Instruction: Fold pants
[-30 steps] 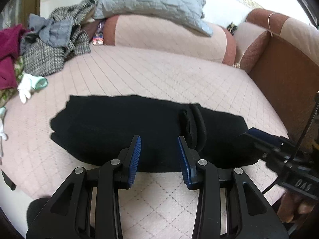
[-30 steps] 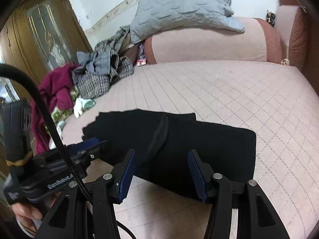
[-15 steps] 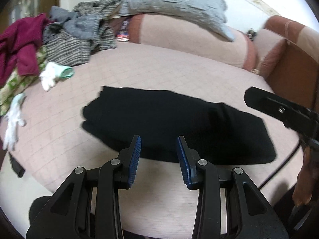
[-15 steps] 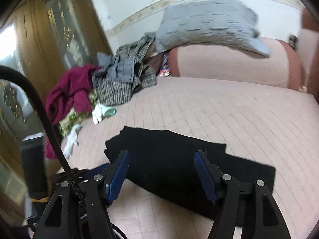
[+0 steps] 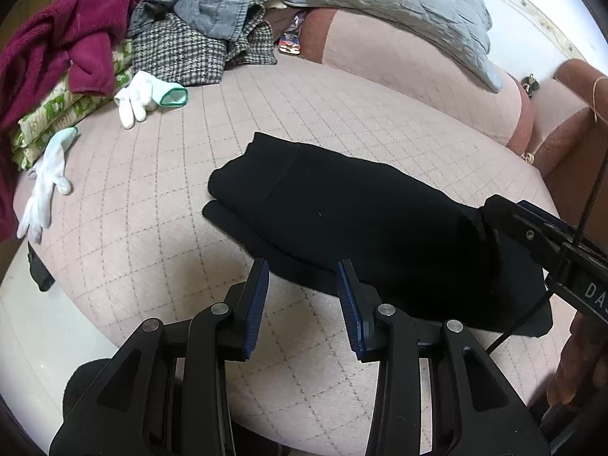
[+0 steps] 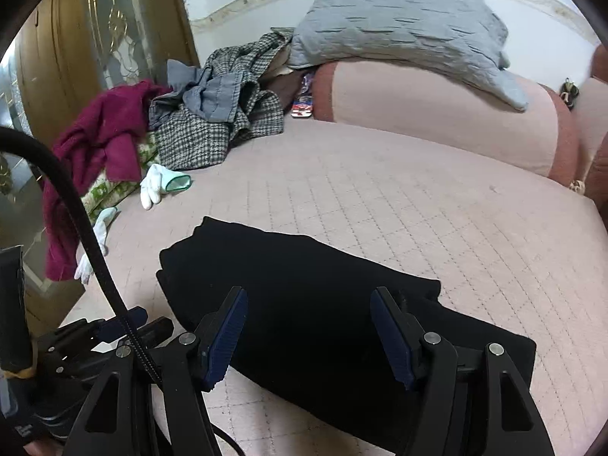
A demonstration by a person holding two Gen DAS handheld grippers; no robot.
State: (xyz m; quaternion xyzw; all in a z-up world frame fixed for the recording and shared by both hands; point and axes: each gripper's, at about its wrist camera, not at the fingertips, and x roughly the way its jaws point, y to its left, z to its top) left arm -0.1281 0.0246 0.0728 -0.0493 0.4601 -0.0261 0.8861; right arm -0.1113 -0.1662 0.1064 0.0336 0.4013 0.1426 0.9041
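Note:
Black pants (image 5: 361,224) lie folded in a long flat band on the pink quilted bed (image 5: 152,174); they also show in the right wrist view (image 6: 304,304). My left gripper (image 5: 302,304) is open and empty, just off the pants' near edge. My right gripper (image 6: 307,332) is open and empty, hovering over the pants' right part. The right gripper's body (image 5: 547,243) shows at the right of the left wrist view, over the pants' end.
A heap of clothes (image 5: 182,26) and a maroon garment (image 5: 64,45) lie at the back left. Two white gloves (image 5: 140,95) (image 5: 47,182) lie left of the pants. A grey pillow (image 5: 395,3) rests on the pink bolster (image 5: 410,72). A wooden door (image 6: 76,60) stands left.
Both grippers have drawn back and turned left, so the pants appear farther and more slanted. The jaws stay open and the pants stay put.

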